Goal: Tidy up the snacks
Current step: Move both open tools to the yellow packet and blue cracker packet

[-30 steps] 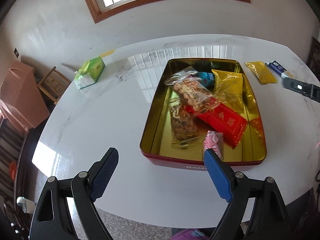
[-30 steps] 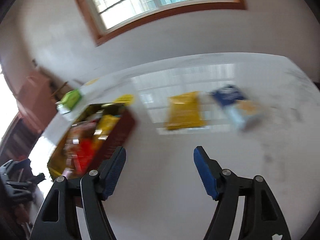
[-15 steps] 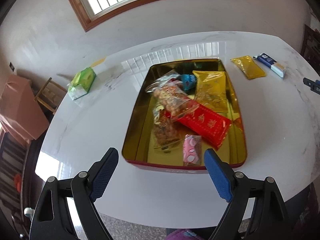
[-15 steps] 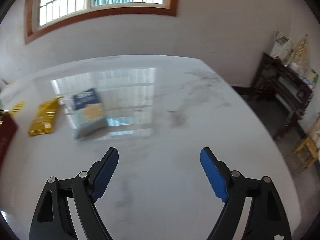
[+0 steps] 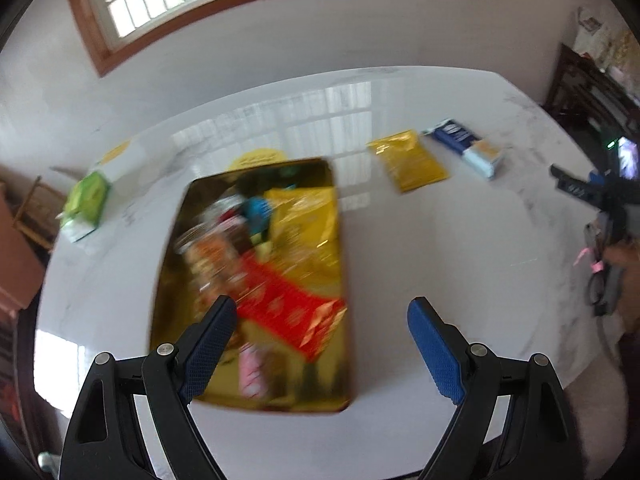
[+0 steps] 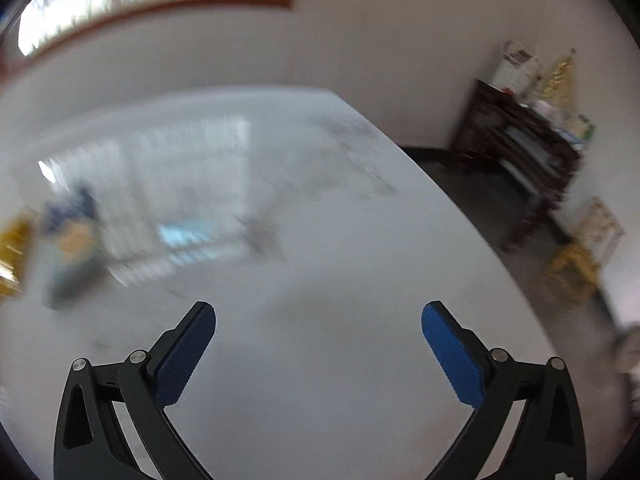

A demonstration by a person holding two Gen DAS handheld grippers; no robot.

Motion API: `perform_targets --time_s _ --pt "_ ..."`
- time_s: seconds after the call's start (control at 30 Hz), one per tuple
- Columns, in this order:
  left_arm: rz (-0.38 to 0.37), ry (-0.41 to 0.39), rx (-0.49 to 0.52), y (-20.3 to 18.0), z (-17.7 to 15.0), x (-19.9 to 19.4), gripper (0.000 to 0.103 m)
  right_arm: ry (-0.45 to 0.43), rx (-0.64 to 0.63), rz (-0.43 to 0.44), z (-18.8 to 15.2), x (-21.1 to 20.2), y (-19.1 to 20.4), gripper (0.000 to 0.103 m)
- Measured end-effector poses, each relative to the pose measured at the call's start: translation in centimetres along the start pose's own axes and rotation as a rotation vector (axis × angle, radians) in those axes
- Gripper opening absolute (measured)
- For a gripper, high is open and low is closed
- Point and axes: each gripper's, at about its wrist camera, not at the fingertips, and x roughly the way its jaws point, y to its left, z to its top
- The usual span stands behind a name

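Observation:
A gold tin (image 5: 168, 280) with a red outer wall lies on the white marble table and holds several snack packs: a red one (image 5: 288, 308), a yellow one (image 5: 308, 216), a pink one (image 5: 250, 372). A yellow packet (image 5: 408, 164) and a blue-and-white packet (image 5: 464, 146) lie on the table to the tin's right; both show blurred at the left edge of the right wrist view, the yellow one (image 6: 10, 256) and the blue one (image 6: 72, 232). My left gripper (image 5: 320, 344) is open and empty above the tin's near right edge. My right gripper (image 6: 318, 344) is open and empty over bare table.
A green tissue pack (image 5: 86, 204) lies at the table's far left. A dark wooden sideboard (image 6: 520, 152) and a small yellow stool (image 6: 576, 272) stand beyond the table's right edge. The hand holding the other gripper (image 5: 608, 232) shows at the far right of the left wrist view.
My left gripper has swung right, so the tin now sits left of centre. My right gripper has turned right, away from the tin and the two loose packets, which slid to its left edge.

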Motion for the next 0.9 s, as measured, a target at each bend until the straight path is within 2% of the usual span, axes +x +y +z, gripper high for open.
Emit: perform_targets --time_s 0.07,0.17,0.23,0.33,0.37,0.43,0.9 --pt "-0.031 0.003 0.006 -1.1 1.6 0.5 0.087 -0.016 -0.039 -0.016 -0.1 -0.3 0.5 0.102" --pt "-0.026 -0.008 0.047 -3.1 3.6 1.1 0.087 -0.017 -0.047 -0.003 -0.2 -0.5 0.3 0.102" --pt "-0.009 -0.018 0.076 -4.5 4.8 1.9 0.087 0.018 0.014 0.073 -0.4 0.0 -1.1 0.102" --pt "0.002 -0.014 0.094 -5.9 6.0 3.3 0.087 0.106 0.196 0.229 -0.9 1.9 -4.0 0.103" --pt "0.001 -0.002 0.093 -6.4 6.5 4.1 0.087 0.110 0.219 0.192 -1.0 1.8 -4.6 0.103" --pt "-0.010 0.010 0.085 -6.9 7.4 5.3 0.087 0.103 0.214 0.188 -1.3 1.6 -4.6 0.102" --pt "0.043 0.027 0.061 -9.1 11.4 11.1 0.087 0.104 0.187 0.217 -1.7 1.1 -4.9 0.103"
